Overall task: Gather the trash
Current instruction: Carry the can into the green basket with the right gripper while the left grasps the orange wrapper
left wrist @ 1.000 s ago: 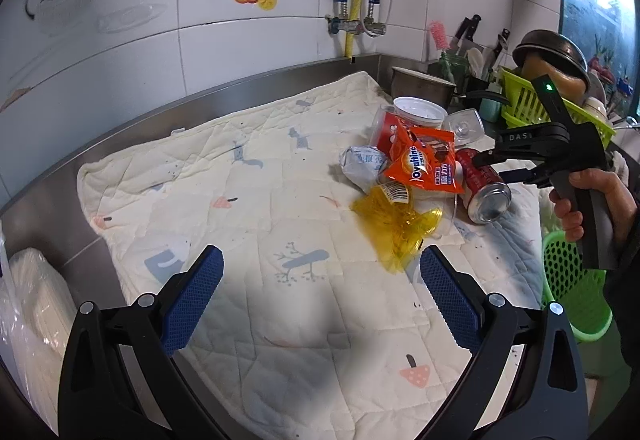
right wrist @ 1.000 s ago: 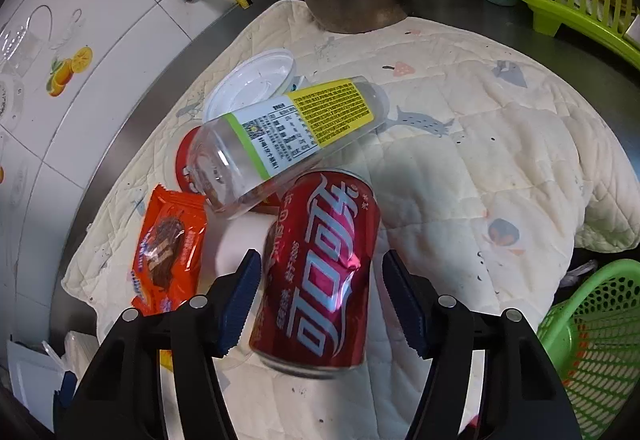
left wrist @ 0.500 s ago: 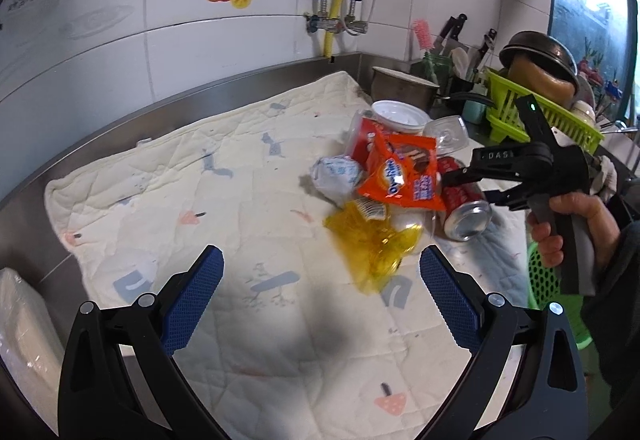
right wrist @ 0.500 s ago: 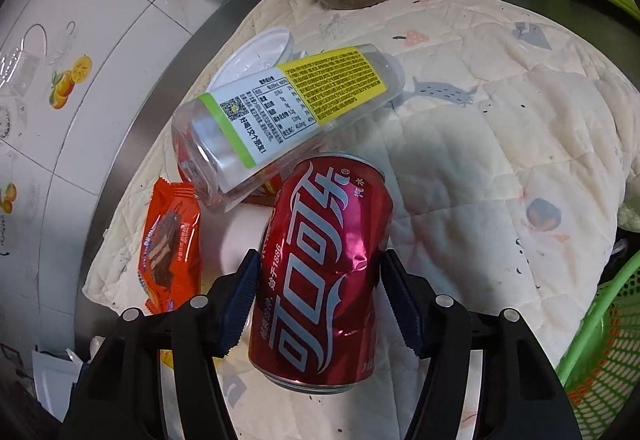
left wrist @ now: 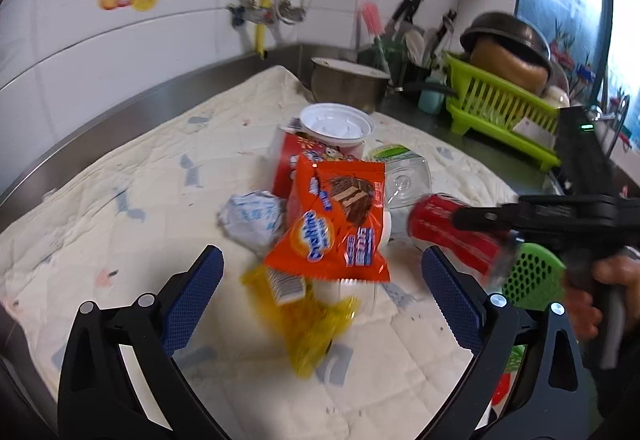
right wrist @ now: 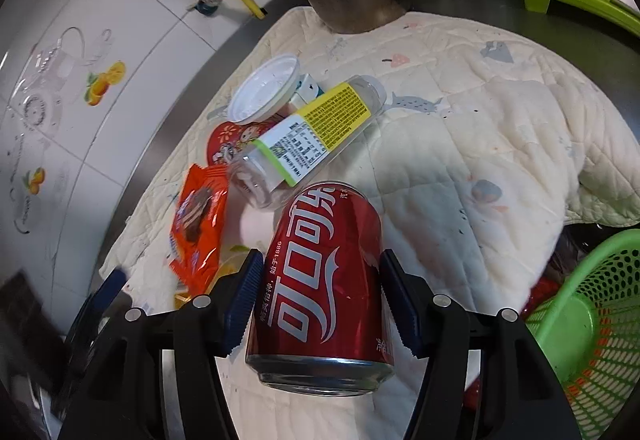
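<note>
My right gripper (right wrist: 320, 280) is shut on a red cola can (right wrist: 324, 280) and holds it above the quilted mat (right wrist: 460, 111); the can also shows in the left wrist view (left wrist: 452, 236). My left gripper (left wrist: 320, 288) is open and empty, just short of the trash pile. The pile holds an orange snack wrapper (left wrist: 336, 228), a yellow wrapper (left wrist: 312, 320), a crumpled white wrapper (left wrist: 252, 217), a clear plastic jar (right wrist: 308, 139) and a red cup with a white lid (left wrist: 336, 121). A green basket (right wrist: 592, 320) sits at the lower right.
A metal pot (left wrist: 348, 81) stands at the back of the mat. A green dish rack (left wrist: 500, 103) with bowls sits at the right. Utensils and knives stand in the corner. Tiled wall with pipes (left wrist: 264, 7) runs behind the steel counter.
My right gripper closed on the cola can and lifted it off the mat toward the basket side. My left gripper moved forward and right, closer to the trash pile.
</note>
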